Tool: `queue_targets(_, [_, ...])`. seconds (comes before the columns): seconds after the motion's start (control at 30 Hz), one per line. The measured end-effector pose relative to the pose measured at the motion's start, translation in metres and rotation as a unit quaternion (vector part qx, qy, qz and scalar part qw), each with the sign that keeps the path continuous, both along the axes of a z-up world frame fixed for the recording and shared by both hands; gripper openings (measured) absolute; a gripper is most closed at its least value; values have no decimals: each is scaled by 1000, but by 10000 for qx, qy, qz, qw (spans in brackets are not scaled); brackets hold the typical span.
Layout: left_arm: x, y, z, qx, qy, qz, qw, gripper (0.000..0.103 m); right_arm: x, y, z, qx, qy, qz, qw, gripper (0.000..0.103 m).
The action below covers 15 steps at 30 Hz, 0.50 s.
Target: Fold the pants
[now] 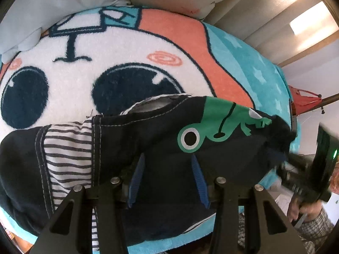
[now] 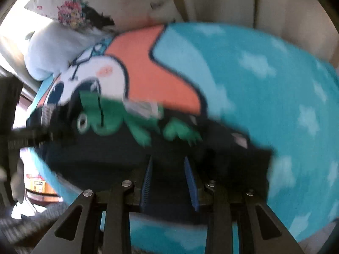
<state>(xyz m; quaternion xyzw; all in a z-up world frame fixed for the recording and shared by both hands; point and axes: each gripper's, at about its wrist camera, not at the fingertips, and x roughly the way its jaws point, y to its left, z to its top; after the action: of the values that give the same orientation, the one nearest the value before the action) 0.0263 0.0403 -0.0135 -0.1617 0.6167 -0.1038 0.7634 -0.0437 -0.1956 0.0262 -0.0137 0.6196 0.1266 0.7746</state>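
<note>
Small dark navy pants (image 1: 131, 131) with a green frog print (image 1: 214, 122) and a striped lining (image 1: 67, 154) lie on a cartoon-face blanket (image 1: 106, 48). My left gripper (image 1: 168, 158) is open, its blue-padded fingers (image 1: 135, 182) spread over the pants' near edge. The right gripper shows at the far right (image 1: 307, 169), at the pants' right end. In the blurred right wrist view the pants (image 2: 110, 156) with the frog (image 2: 118, 118) lie ahead, and my right gripper (image 2: 169, 163) is open over the dark cloth.
The blanket (image 2: 264, 89) is teal with white stars, with an orange band (image 1: 175, 33). Pale pillows (image 1: 53, 4) lie at the far end, another with a flower print (image 2: 72, 14). A person's hand (image 1: 303, 209) in a grey sleeve holds the right gripper.
</note>
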Motion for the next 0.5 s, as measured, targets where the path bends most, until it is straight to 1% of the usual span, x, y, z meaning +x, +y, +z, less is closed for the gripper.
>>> queue_targets(0.07, [1, 4, -2, -106, 14, 86, 9999, 45, -16, -10, -2, 20, 151, -93, 9998, 34])
queue_targets(0.17, [2, 7, 1, -178, 33, 143, 9997, 45, -28, -23, 8, 137, 172, -327, 9992, 34])
queue_targets(0.27, [-3, 13, 12, -213, -48, 146, 9997, 45, -33, -43, 30, 487, -66, -772, 9958, 34])
queue_targets(0.3, [-5, 14, 15, -241, -78, 152, 9996, 45, -32, -51, 36, 551, -144, -908, 9942, 36])
queue_targets(0.33, [-7, 15, 19, -286, -121, 170, 9994, 45, -31, -58, 39, 571, -223, -1052, 9926, 41])
queue_targets(0.37, [-9, 16, 22, -305, -150, 188, 9992, 45, -27, -66, 41, 566, -313, -1209, 9906, 56])
queue_targets(0.4, [-10, 16, 25, -305, -177, 209, 9992, 45, -24, -73, 40, 556, -365, -1336, 9888, 64])
queue_targets(0.43, [-12, 17, 28, -292, -228, 233, 9990, 45, -19, -80, 38, 582, -376, -1473, 9867, 64])
queue_targets(0.5, [-15, 19, 32, -267, -279, 293, 9988, 45, -8, -89, 32, 824, -323, -1576, 9835, 65])
